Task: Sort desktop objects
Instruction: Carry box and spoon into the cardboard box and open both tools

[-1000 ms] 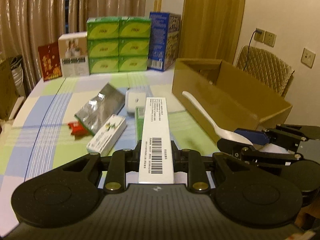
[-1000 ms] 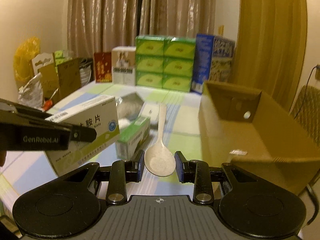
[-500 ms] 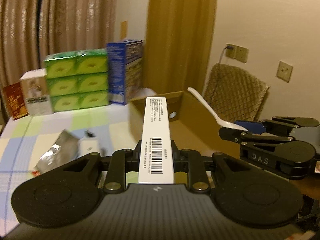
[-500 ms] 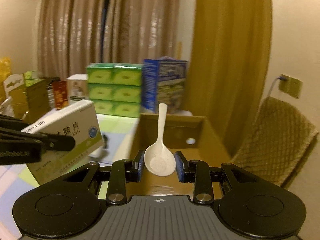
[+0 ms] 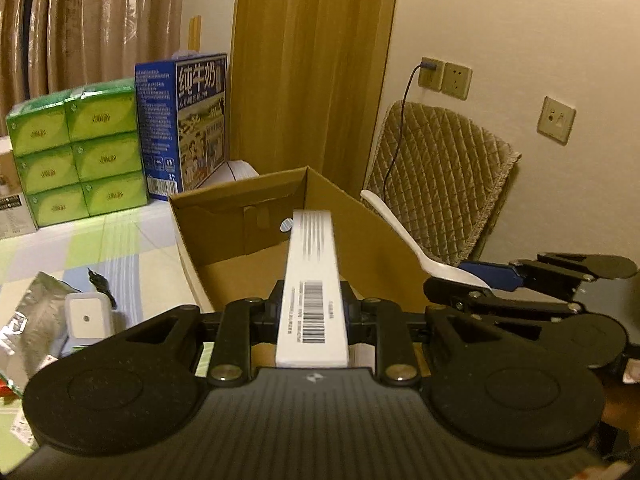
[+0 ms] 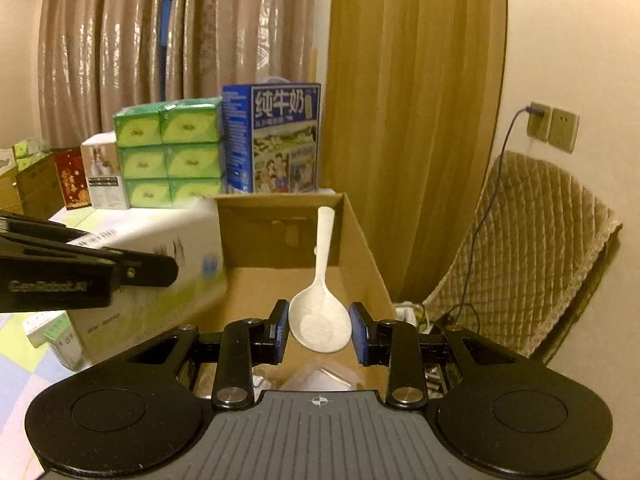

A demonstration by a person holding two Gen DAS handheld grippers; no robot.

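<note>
Because both loads are headed for the carton (image 5: 224, 236), each is carried end-on above its open top: the box (image 5: 312, 288), mid-frame in the left view, is clamped between the left gripper (image 5: 312, 320) fingers, barcode up, and the spoon (image 6: 320, 320), centre in the right view, is pinched by its bowl in the right gripper (image 6: 320, 330), handle pointing forward. Tissue packs (image 6: 168, 156) and a milk case (image 6: 272, 140) stand behind, upper left.

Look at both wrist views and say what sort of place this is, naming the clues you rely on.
Most likely a room in a home, not a lab: long curtains hang behind the table, a quilt-covered chair stands by wall sockets, and household goods, green tissue packs and a milk carton box, are stacked on the chequered tablecloth.
</note>
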